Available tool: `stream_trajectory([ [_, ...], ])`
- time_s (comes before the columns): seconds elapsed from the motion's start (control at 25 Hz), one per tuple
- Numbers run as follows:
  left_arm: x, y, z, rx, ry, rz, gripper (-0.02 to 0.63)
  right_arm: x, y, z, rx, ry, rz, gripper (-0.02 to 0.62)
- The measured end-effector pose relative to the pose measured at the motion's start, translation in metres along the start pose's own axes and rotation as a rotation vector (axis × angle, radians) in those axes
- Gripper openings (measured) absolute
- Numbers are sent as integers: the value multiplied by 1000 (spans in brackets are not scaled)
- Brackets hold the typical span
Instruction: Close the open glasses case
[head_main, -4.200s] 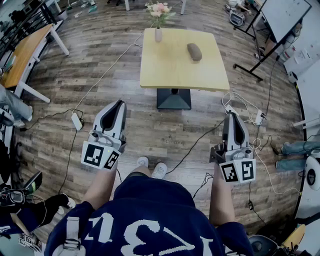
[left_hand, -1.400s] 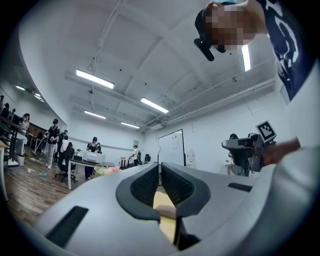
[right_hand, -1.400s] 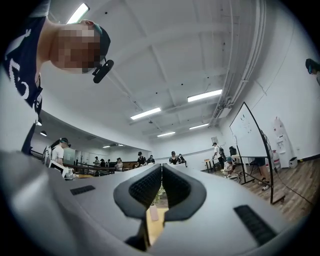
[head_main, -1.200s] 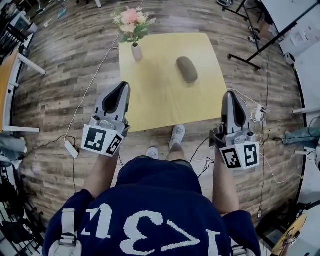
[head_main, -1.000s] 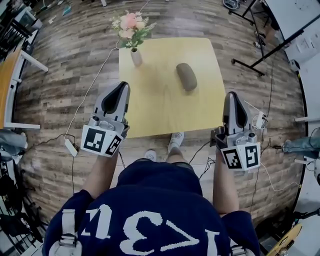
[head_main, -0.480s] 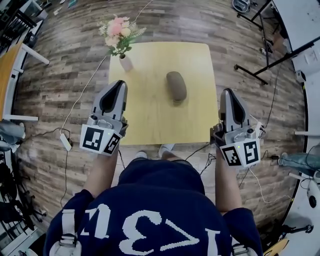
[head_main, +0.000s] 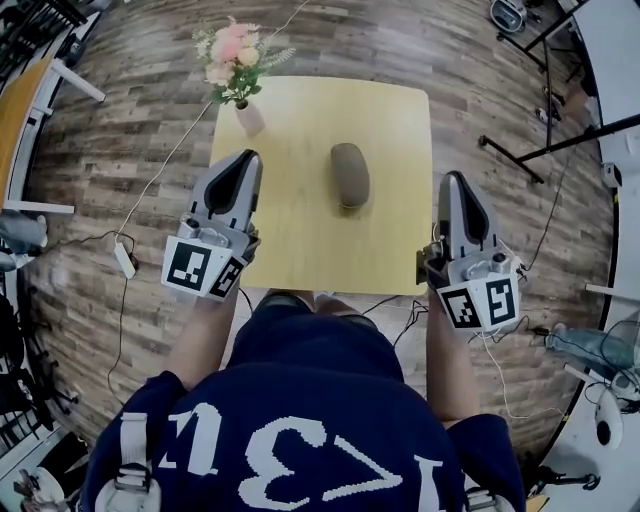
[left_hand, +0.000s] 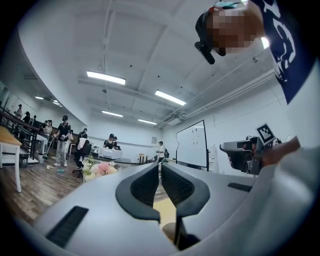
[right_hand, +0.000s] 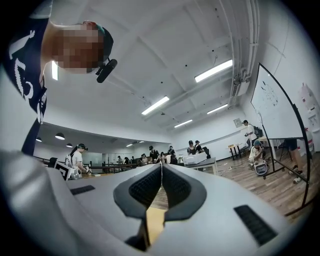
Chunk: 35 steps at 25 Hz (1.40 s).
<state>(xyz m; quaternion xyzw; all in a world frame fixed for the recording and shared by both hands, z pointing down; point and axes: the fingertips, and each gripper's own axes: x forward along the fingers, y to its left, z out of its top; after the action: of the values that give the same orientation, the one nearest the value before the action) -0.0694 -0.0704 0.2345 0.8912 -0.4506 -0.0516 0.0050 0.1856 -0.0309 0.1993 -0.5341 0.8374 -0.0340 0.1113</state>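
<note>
My left claw (head_main: 243, 163) is clenched with nothing in it. It hangs over the left edge of the table (head_main: 400, 240), at 9 o'clock from the case (head_main: 349, 176). The vase (head_main: 249, 117) stands in the table's 11 o'clock corner.

The case lies alone near the middle of the table, apart from both claws. It looks like a brown, rounded lump. From up here I cannot tell if its lid is up or down. Its long side runs from 12 o'clock to 6 o'clock, nearly straight away from me. I cannot tell which end is which.

My right claw (head_main: 452, 183) is clenched and empty too, by the right edge, at 3 o'clock from the case.

I think the job has not begun. I must reach the case and press it shut.
</note>
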Motion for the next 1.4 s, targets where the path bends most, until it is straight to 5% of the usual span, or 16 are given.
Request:
stream_trajectory([
  [0.76,56,22,-34,-54,66,-156,28,34,7,-41,2,101,-90,28],
  [1.4,83,12,-106,-67,195,-222,28,26,-13,-113,47,247,-131,29],
])
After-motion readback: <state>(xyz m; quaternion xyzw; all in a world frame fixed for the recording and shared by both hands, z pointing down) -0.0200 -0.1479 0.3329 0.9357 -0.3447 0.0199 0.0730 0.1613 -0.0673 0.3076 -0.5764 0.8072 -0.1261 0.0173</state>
